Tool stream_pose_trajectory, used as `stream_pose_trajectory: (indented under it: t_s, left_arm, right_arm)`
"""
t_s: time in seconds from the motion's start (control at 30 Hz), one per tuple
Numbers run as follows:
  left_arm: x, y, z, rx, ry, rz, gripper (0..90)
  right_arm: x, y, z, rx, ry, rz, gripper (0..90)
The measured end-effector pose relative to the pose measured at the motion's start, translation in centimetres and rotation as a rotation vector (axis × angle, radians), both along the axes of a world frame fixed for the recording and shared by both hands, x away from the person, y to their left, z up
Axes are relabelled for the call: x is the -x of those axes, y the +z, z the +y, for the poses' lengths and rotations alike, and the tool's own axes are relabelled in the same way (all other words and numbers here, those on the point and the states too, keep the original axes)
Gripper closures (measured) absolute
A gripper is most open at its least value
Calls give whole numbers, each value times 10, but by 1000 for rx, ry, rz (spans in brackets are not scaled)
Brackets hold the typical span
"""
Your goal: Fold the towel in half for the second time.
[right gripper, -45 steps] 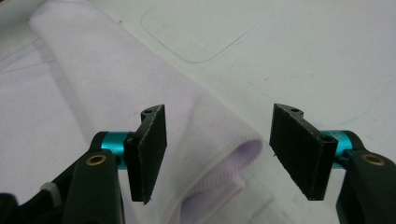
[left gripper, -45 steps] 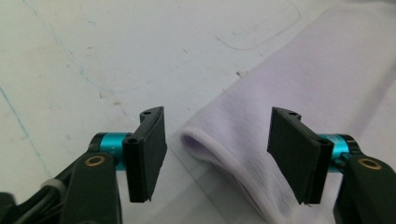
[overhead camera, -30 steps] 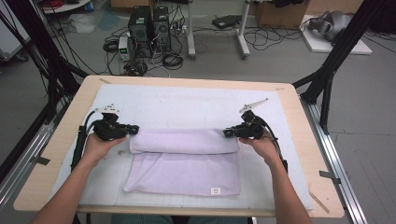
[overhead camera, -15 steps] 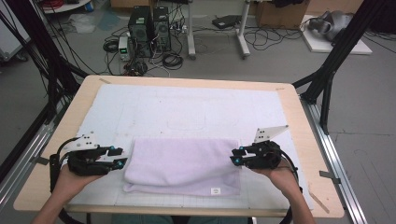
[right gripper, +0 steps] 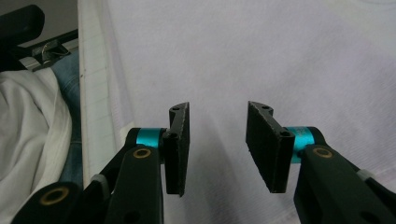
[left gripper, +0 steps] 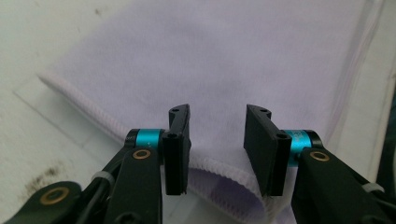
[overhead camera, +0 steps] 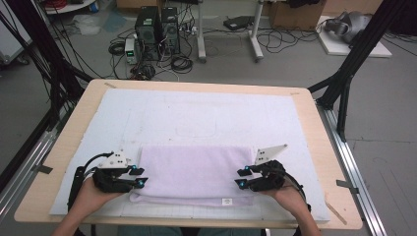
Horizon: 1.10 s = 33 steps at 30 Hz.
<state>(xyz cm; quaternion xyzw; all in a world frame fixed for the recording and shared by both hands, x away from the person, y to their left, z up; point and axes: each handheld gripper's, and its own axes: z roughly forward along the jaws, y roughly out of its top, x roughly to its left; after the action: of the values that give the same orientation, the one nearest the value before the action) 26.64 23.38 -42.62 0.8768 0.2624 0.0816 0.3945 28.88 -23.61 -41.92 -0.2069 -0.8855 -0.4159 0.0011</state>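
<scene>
- Folded lilac towel (overhead camera: 192, 173) lies flat on the white mat (overhead camera: 196, 118), near the edge of the table (overhead camera: 314, 128) closest to me; long sides run left to right.
- A small white label (overhead camera: 226, 201) sits on the towel's near edge, toward the right end.
- My left gripper (overhead camera: 139, 177) is at the towel's left end, low over the mat, pointing inward along the towel.
- In the left gripper view its jaws stand apart; they have just been narrowing a little. The stitched hem of the towel (left gripper: 219, 172) runs under the gap, but neither pad presses on the cloth.
- My right gripper (overhead camera: 242, 178) is at the towel's right end, pointing inward toward the left one.
- In the right gripper view its jaws also stand apart, having just been opening. Towel cloth (right gripper: 261, 60) spreads beyond and below the pads; nothing is pinched between them.
- Both hands sit on the near side of the table, well apart, the towel between them.
</scene>
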Motion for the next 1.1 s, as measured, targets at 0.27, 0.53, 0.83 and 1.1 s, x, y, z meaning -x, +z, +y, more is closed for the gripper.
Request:
stream_pose_trajectory:
  t_s: [0.27,0.53,0.83,1.1]
  left_arm:
    - [13,-12,18,-3,41,3,518]
    - [19,1,15,64,7,-36,509]
    - [22,-11,4,15,-43,-38,553]
    - [22,-8,12,45,-29,-16,599]
  right_arm:
    - [15,-21,-7,18,-11,-23,565]
    - [22,-14,-8,0,0,-74,563]
    - [27,-22,-7,39,16,-90,563]
    - [28,-18,-14,18,3,-86,559]
